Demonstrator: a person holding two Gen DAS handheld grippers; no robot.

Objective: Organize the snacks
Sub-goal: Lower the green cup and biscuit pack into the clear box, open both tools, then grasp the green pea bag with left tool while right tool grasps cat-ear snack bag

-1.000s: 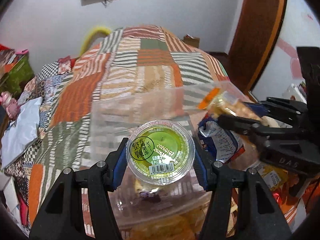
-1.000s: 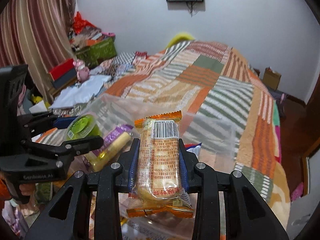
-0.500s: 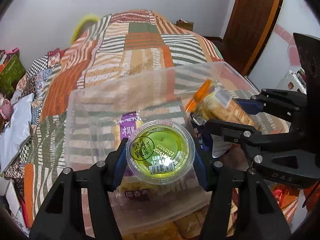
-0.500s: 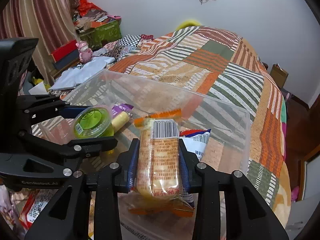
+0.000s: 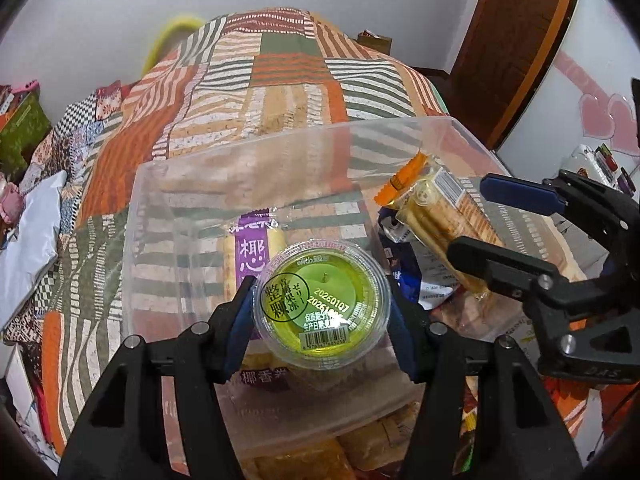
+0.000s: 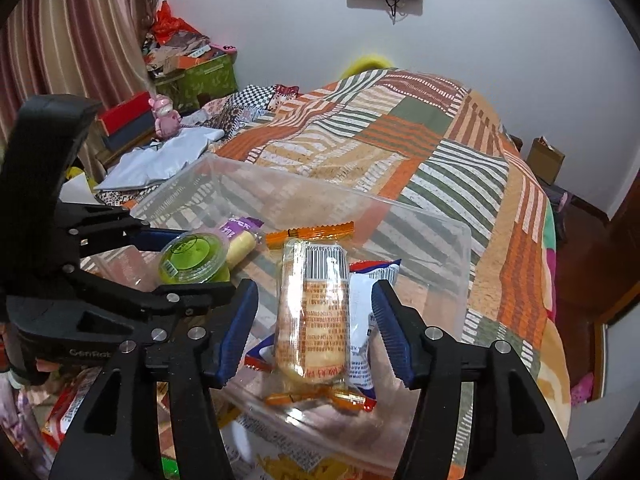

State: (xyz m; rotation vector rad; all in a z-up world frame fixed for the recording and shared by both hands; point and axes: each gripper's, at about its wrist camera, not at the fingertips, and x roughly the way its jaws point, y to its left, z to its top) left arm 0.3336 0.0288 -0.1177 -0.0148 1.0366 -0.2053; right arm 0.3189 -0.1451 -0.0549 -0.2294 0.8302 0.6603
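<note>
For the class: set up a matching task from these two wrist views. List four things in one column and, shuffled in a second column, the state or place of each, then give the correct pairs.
Column 1
1. green jelly cup
2. orange-sealed cracker pack
3. purple-wrapped roll
4. blue and white packet

Column 2
A. lying in the clear plastic bin, under the jelly cup
B. clamped in the left gripper
C. lying under the cracker pack
D. between the pads of the open right gripper, no longer clamped

Pairs: 1-B, 2-D, 3-A, 4-C
</note>
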